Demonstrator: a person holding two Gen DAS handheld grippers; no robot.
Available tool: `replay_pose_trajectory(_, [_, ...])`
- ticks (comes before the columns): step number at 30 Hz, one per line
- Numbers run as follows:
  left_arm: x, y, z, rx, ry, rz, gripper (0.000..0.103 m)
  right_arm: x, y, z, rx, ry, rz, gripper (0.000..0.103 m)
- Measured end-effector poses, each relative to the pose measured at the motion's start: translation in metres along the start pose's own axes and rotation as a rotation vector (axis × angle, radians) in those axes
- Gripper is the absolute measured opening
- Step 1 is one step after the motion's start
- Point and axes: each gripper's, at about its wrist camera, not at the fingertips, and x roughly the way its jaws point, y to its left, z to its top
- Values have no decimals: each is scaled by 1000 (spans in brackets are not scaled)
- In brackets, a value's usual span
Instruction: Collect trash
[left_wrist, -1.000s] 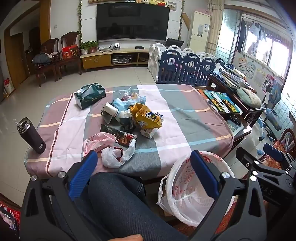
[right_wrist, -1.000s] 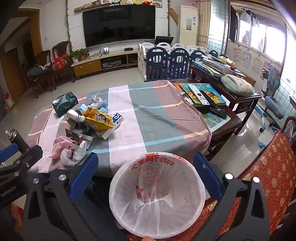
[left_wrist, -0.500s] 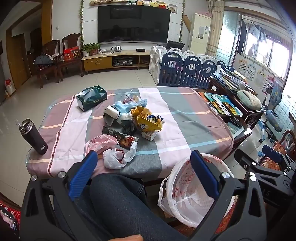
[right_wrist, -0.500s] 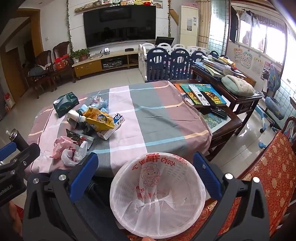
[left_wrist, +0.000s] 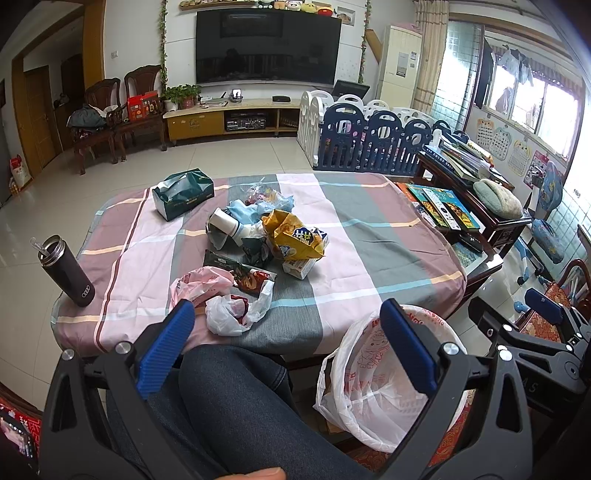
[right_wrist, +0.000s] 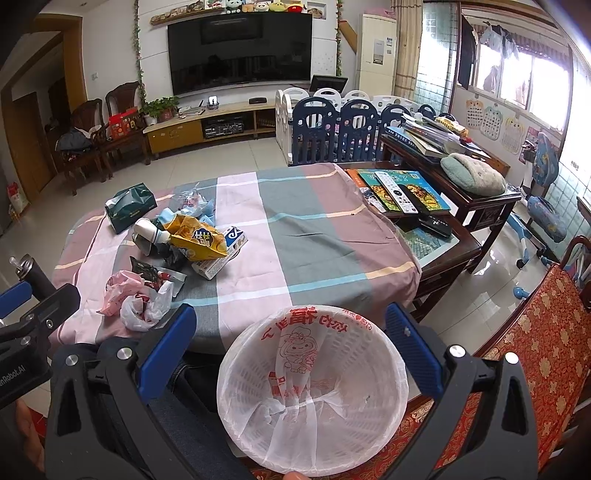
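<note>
A pile of trash lies on the striped tablecloth: a yellow snack bag (left_wrist: 295, 236) (right_wrist: 199, 238), a white carton (left_wrist: 299, 266), a dark red wrapper (left_wrist: 243, 275), a white plastic bag (left_wrist: 232, 314) (right_wrist: 146, 308), a pink bag (left_wrist: 199, 282) and a white paper cup (left_wrist: 221, 225). A white bin lined with a printed plastic bag (right_wrist: 314, 387) (left_wrist: 373, 373) stands below the table's near edge. My left gripper (left_wrist: 286, 336) is open and empty above my knee. My right gripper (right_wrist: 290, 339) is open and empty above the bin.
A dark tumbler with a straw (left_wrist: 66, 271) stands at the table's left edge. A green tissue pack (left_wrist: 183, 192) lies at the back. Books and remotes (right_wrist: 402, 192) cover the side table on the right. A red patterned chair (right_wrist: 532, 350) is at right.
Both grippers have risen a little and tilted up, so the table and trash sit slightly lower in both views. Both stay open. No trash has moved.
</note>
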Motion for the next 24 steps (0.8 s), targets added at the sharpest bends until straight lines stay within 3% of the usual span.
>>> replay_pose_trajectory(24, [8,5,-6,-18,20,2,100,-1,-6,-1,-6,-4,-5,100])
